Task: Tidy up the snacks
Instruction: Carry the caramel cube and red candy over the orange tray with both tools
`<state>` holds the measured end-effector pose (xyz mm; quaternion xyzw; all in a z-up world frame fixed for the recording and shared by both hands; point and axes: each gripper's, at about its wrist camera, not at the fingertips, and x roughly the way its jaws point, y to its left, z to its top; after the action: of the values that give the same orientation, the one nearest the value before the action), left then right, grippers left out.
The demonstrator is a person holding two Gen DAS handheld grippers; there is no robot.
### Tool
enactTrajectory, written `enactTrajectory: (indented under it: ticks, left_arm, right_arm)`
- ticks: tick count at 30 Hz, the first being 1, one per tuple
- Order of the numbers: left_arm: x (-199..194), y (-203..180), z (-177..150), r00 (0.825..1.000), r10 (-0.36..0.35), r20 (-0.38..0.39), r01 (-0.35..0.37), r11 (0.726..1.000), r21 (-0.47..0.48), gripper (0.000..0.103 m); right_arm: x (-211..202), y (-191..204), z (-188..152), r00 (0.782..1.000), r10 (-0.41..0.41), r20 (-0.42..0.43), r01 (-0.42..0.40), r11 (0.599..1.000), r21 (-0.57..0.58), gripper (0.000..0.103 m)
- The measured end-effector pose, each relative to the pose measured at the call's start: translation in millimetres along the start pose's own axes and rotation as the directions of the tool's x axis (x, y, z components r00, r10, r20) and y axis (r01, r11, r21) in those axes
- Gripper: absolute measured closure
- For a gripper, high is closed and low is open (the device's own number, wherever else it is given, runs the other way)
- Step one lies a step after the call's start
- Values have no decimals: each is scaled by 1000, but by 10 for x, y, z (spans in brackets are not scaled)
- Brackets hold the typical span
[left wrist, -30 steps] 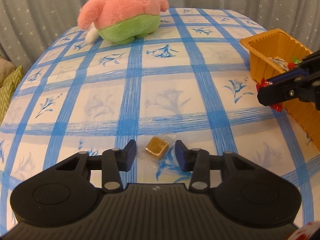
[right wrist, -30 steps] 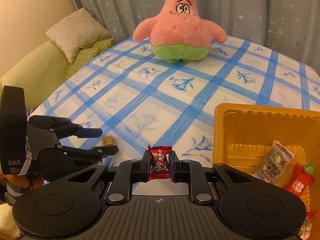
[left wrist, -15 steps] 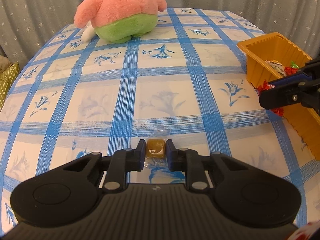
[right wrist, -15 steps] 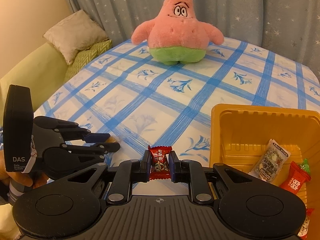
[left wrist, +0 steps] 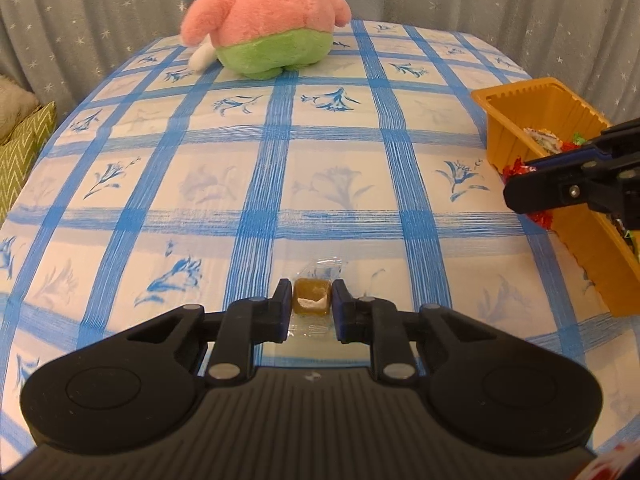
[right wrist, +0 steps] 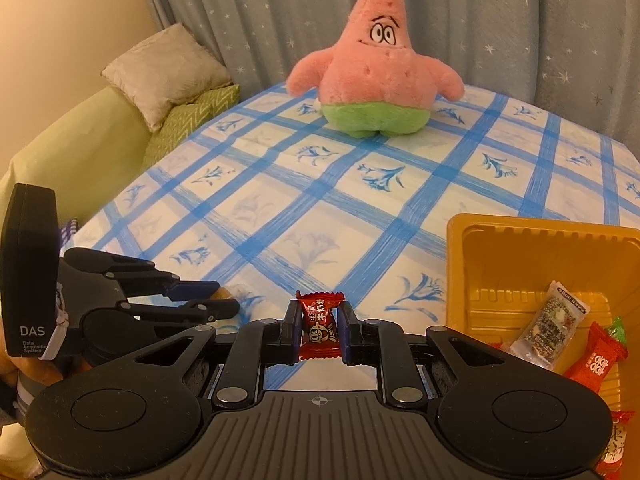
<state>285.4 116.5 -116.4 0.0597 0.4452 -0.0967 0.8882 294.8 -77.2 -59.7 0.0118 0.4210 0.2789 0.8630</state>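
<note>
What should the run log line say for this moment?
left tongs: shut on caramel | right tongs: shut on red candy | tray: holds snacks

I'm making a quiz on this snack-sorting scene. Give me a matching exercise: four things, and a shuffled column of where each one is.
Things:
1. brown candy cube
2. red wrapped candy
3. grey-speckled snack packet
4. pink star plush

Places:
A. lying in the yellow tray
B. standing at the table's far end
C. clamped in the left gripper
D. clamped in the right gripper

Pairs: 1-C, 2-D, 3-A, 4-B
</note>
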Motion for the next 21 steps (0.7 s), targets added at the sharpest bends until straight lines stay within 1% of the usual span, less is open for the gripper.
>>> enactTrajectory:
  ticks: [7, 12, 18, 21]
  left_arm:
    - [-410, -32, -154, 999, 27, 21, -26, 998, -63, 83]
    - [-774, -176, -282, 998, 51, 41, -47, 994, -100, 84]
    - [-1183, -546, -415, 996, 57, 68, -48, 991, -123, 84]
    - [-1339, -783, -471, 996, 48, 80, -36, 989, -141, 84]
  right_arm:
    - [-186, 91, -100, 999, 45, 19, -45, 999, -2, 84]
    - [-417, 120, -240, 996, 85, 31, -84, 996, -12, 84]
    - [-776, 73, -510, 991, 130, 31, -129, 991, -24, 84]
    - [-961, 1, -679, 990, 136, 22, -136, 990, -25, 84]
